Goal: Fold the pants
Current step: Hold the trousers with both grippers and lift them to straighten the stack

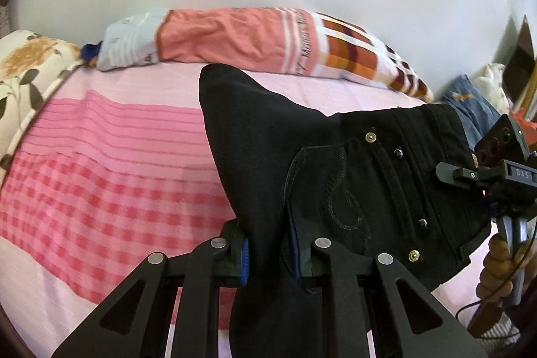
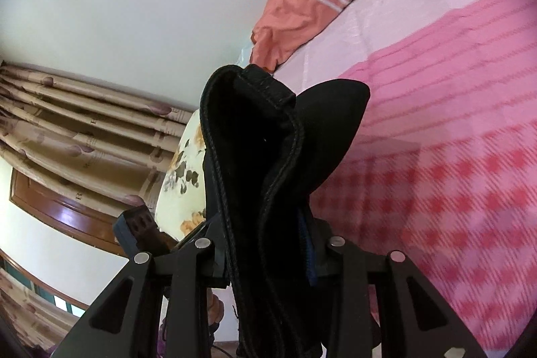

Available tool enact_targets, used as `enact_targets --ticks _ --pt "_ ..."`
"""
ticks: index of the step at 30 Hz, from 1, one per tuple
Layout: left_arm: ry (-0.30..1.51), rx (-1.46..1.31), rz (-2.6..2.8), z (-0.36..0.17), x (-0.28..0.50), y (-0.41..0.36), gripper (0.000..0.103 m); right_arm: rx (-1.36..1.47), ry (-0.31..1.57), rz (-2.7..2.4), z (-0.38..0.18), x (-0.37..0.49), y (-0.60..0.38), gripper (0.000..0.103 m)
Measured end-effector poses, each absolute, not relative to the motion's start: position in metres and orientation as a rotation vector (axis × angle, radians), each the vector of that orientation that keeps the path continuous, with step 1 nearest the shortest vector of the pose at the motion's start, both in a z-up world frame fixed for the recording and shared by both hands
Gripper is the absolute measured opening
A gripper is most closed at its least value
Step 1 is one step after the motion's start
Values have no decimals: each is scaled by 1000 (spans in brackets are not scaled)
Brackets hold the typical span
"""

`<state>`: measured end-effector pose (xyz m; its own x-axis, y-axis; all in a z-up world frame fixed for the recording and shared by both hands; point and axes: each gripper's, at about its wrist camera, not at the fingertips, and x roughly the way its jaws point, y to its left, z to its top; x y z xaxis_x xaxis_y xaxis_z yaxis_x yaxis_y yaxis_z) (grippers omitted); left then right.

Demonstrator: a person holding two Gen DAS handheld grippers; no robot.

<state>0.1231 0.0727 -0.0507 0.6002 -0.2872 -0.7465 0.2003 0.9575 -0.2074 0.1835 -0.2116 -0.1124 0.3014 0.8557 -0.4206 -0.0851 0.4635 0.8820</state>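
Black pants (image 1: 355, 163) with metal rivets and a stitched pocket hang in the air above a pink bed. My left gripper (image 1: 268, 257) is shut on a fold of the pants near the pocket. My right gripper (image 2: 265, 254) is shut on the pants' (image 2: 255, 136) waistband edge, which stands up between its fingers. The right gripper also shows in the left wrist view (image 1: 496, 176), at the far right end of the pants, held by a hand.
The bed (image 1: 110, 163) has a pink striped and checked sheet. An orange and plaid pillow (image 1: 255, 36) lies along the white wall. A floral pillow (image 1: 27, 69) is at the left. Clothes (image 1: 470, 103) are piled at the right. Curtains (image 2: 84, 109) hang beside a window.
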Motion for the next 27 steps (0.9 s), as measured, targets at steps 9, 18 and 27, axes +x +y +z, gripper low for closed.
enact_targets --ticks 9,18,27 --pt "853 -102 -209 -45 151 117 19 884 1100 789 -122 231 -166 31" --pt "831 -67 -168 -44 182 138 19 890 1103 796 -132 267 -140 31" --pt "820 -59 -144 -51 213 150 19 904 1097 784 -138 299 -125 31"
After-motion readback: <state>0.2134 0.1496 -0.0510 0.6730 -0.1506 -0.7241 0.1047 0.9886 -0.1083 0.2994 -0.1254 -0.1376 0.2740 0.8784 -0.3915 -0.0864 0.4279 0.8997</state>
